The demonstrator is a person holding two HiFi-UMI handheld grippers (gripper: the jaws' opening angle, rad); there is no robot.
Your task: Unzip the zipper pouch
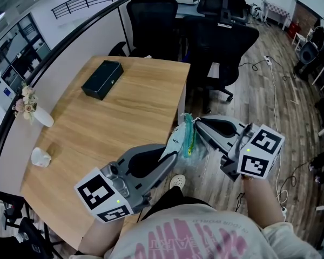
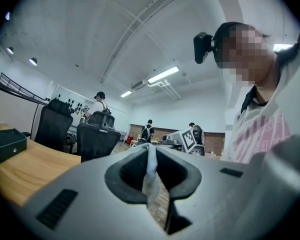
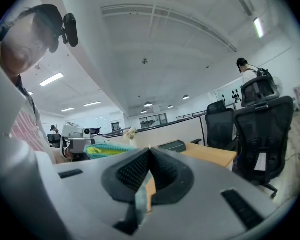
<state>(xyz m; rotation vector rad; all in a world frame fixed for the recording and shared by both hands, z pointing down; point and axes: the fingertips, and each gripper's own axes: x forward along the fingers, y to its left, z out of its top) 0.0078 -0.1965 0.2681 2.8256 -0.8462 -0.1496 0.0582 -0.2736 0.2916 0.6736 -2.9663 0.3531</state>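
The zipper pouch (image 1: 182, 136), pale and see-through with a teal zipper edge (image 1: 190, 137), hangs in the air just past the table's right edge, held between both grippers. My left gripper (image 1: 173, 149) comes up from the lower left and is shut on the pouch's pale side (image 2: 150, 173). From the right, my right gripper (image 1: 199, 127) is shut on a thin pale strip of the pouch (image 3: 141, 196); I cannot tell if that strip is the pull tab. The pouch's teal and yellow-green top (image 3: 108, 149) shows left of the right gripper's jaws.
The wooden table (image 1: 124, 123) carries a black box (image 1: 102, 79) at the back, a white vase with flowers (image 1: 31, 110) and a white cup (image 1: 40, 156) at the left. Black office chairs (image 1: 221, 42) stand beyond the table. Cables lie on the wood floor (image 1: 272, 80).
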